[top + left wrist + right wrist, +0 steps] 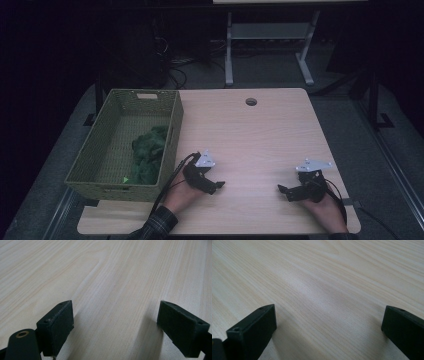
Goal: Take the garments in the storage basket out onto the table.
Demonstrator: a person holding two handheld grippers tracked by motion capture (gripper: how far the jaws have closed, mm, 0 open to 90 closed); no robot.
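My left gripper [216, 186] rests low over the pale wooden table [250, 135] near its front, just right of a woven basket [172, 131]. Its jaws stand wide apart in the left gripper view, my left gripper [117, 326] holding nothing but bare wood between the pads. My right gripper [284, 191] lies near the front right of the table, pointing left toward the other one. In the right gripper view my right gripper [329, 332] is open too, with empty tabletop between its jaws. A crumpled green cloth [148, 155] lies inside the basket.
The basket fills the table's left side and overhangs its edge. A round cable hole [251, 102] sits near the far edge. Beyond the table stand a grey desk frame [270, 45] and cables on a dark floor.
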